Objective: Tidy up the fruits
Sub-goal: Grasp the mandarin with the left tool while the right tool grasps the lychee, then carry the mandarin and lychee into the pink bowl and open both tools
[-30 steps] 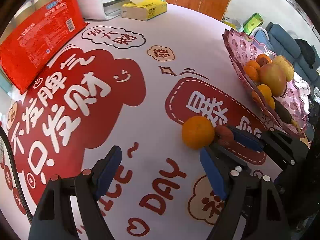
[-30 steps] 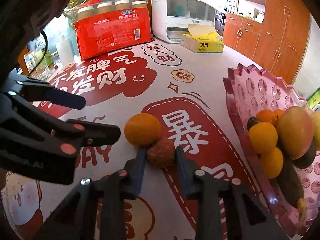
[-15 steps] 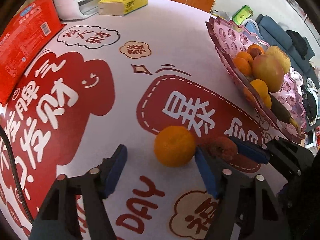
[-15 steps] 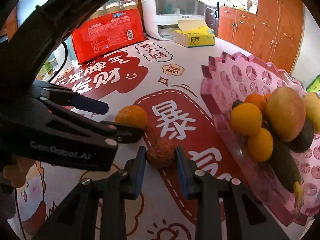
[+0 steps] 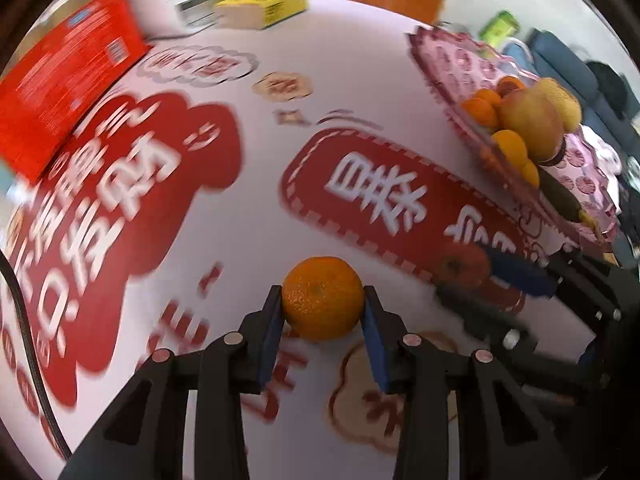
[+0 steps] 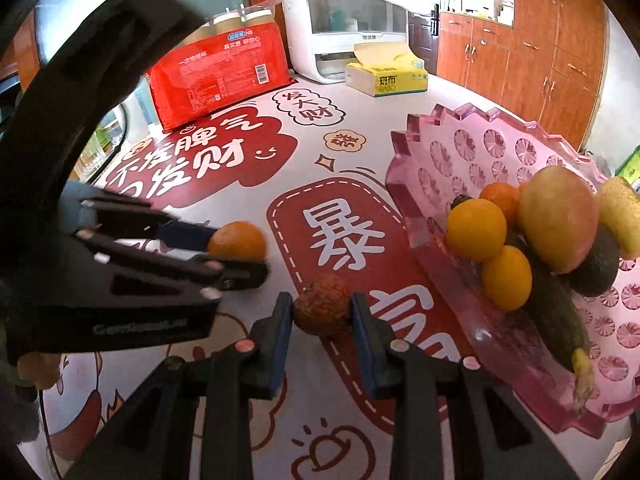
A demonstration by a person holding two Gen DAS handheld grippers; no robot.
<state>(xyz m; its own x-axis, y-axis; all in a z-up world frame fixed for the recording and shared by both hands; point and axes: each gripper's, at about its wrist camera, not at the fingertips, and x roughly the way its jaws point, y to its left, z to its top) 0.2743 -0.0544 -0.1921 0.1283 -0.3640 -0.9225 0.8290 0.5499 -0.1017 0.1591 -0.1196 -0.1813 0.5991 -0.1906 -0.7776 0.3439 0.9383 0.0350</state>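
My left gripper (image 5: 323, 310) is shut on an orange tangerine (image 5: 322, 298) low over the table; the tangerine also shows in the right wrist view (image 6: 237, 241). My right gripper (image 6: 321, 314) is shut on a small wrinkled reddish-brown fruit (image 6: 322, 309), seen in the left wrist view (image 5: 460, 266) to the right of the tangerine. A pink crystal fruit tray (image 6: 432, 148) on the right holds oranges (image 6: 476, 229), an apple (image 6: 558, 218), an avocado and a cucumber; the tray also shows in the left wrist view (image 5: 448, 60).
The table wears a white and red cloth with large characters (image 6: 240, 168). At the back stand a red pack of paper cups (image 6: 218, 76), a white appliance (image 6: 348, 28) and a yellow tissue box (image 6: 386, 78). Wooden cabinets line the far wall.
My left gripper moved right onto the tangerine and closed on it. My right gripper kept its hold on the reddish-brown fruit and shifted away from the tangerine.
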